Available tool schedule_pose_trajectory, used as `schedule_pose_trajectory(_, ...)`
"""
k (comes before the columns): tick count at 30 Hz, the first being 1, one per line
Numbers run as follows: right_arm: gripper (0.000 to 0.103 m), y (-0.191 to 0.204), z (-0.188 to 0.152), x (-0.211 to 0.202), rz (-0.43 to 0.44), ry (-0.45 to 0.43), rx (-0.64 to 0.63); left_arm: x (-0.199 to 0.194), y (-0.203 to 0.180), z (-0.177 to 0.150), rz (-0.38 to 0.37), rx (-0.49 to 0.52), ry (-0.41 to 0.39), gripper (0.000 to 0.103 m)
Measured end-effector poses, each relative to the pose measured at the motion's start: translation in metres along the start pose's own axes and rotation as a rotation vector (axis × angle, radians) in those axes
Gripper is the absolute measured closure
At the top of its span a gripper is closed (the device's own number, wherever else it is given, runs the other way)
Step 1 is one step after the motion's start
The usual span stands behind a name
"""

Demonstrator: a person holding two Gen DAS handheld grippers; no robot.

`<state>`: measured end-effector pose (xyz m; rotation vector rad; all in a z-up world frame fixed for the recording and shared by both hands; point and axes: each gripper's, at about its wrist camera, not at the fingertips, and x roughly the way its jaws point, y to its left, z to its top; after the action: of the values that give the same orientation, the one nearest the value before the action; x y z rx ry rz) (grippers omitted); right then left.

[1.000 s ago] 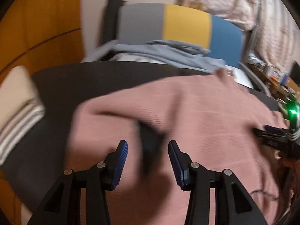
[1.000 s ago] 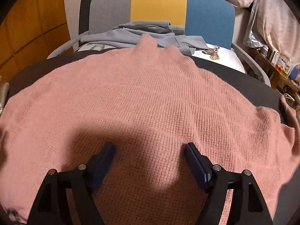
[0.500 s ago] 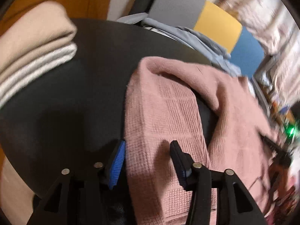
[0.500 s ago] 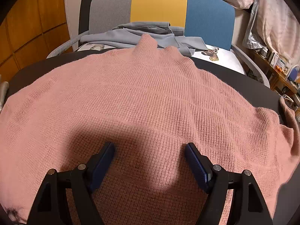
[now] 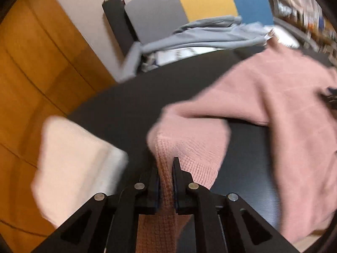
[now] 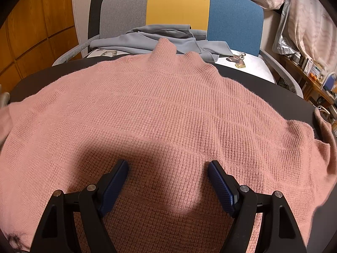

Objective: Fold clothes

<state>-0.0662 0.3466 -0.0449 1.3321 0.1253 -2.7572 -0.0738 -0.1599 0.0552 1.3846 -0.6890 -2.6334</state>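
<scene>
A pink knit sweater point(image 6: 168, 105) lies spread on the dark round table point(image 6: 252, 80), collar toward the far side. My right gripper point(image 6: 168, 172) hovers low over the sweater's body, open, with only flat cloth under its blue pads. In the left wrist view the sweater point(image 5: 284, 105) stretches to the right and its sleeve point(image 5: 193, 145) is pulled up off the table point(image 5: 126, 105). My left gripper point(image 5: 166, 168) is closing its jaws, with a ridge of that pink sleeve pinched between the pads. The view is blurred.
A folded stack of cream clothes point(image 5: 73, 158) sits on the table's left edge, close to the left gripper. Behind the table stands a grey, yellow and blue chair point(image 6: 179, 6) with a grey garment point(image 6: 158, 40) on its seat. Cluttered shelves point(image 6: 311, 71) stand at the right.
The left gripper went from wide open around the sleeve's edge to closed on it, then rolled and lifted the sleeve. The right gripper stayed where it was.
</scene>
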Motion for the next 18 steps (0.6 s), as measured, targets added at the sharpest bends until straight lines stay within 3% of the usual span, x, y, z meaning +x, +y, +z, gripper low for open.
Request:
schedule_pose_trajectory(4,0.025,-0.001,0.0,0.001,0.0,0.0,0.001,0.018,0.045,0.025,0.156,0.073,0.057,0.094)
schedule_pose_trajectory(10,0.024,0.001,0.0,0.001,-0.001,0.0,0.003,0.05,0.071,0.039,0.24,0.13,0.123,0.094)
schedule_pose_trajectory(16,0.024,0.0,0.0,0.001,-0.001,0.0,0.002,0.097,0.065,0.032,0.243,0.145,0.224,0.091)
schedule_pose_trajectory(18,0.024,0.0,0.0,0.002,-0.003,0.001,0.001,0.118,0.063,0.024,0.228,0.108,0.293,0.081)
